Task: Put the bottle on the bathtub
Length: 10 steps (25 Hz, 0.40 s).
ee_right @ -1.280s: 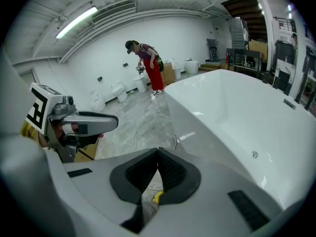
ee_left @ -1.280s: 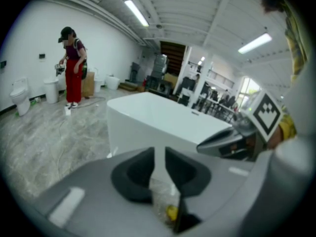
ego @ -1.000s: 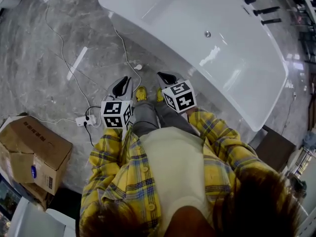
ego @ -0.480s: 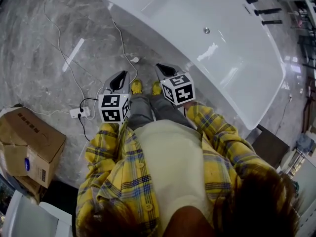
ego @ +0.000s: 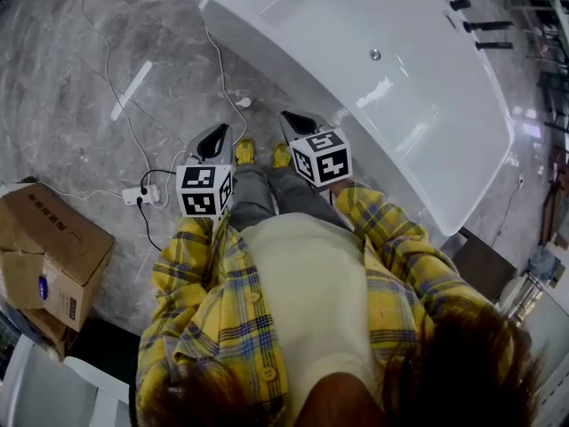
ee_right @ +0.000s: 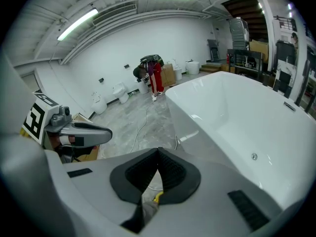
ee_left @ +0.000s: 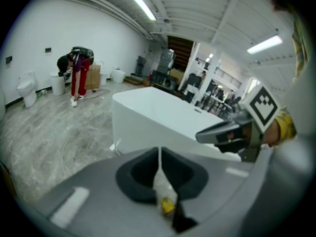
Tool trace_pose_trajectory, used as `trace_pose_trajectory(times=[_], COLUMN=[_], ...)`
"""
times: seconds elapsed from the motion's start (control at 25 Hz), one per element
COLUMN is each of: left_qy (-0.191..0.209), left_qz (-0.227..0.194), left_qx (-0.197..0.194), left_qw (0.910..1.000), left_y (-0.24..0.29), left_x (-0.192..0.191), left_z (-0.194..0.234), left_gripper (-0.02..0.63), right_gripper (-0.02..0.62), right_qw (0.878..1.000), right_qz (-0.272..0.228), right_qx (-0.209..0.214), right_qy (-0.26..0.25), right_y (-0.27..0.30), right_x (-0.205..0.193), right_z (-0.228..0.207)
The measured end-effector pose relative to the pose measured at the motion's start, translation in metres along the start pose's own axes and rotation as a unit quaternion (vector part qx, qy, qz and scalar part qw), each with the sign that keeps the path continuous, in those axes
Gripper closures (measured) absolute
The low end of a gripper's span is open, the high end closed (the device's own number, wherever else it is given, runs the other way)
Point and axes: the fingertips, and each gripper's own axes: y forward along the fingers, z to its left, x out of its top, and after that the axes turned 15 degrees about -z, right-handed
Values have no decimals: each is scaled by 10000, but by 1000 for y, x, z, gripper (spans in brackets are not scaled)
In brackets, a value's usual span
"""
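Beside the bathtub (ego: 418, 78) at 1 o'clock, left tool (ego: 215, 142) and right tool (ego: 298, 124) closed, empty; no bottle visible; I'd find it first.

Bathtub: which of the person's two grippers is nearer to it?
Right. The right gripper sits close beside the bathtub, by its outer wall; the left gripper is farther out over the floor.

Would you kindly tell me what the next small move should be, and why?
Probably turn to look for the bottle: none shows in any view, and the left gripper and right gripper are shut and empty beside the bathtub.
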Motion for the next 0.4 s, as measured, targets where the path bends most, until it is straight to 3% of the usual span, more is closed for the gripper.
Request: trace_pose_trajectory(times=[0.4], left_qy=[-24], left_qz=[86], left_qx=[-53], left_qw=[9999], left_y=[3], left_x=[-4], left_z=[-2], left_gripper=[584], right_gripper=[581], right_qw=[10000], right_qz=[11], right_qx=[-19], right_qy=[7], right_y=[-2], right_x=[-3], right_z=[-3])
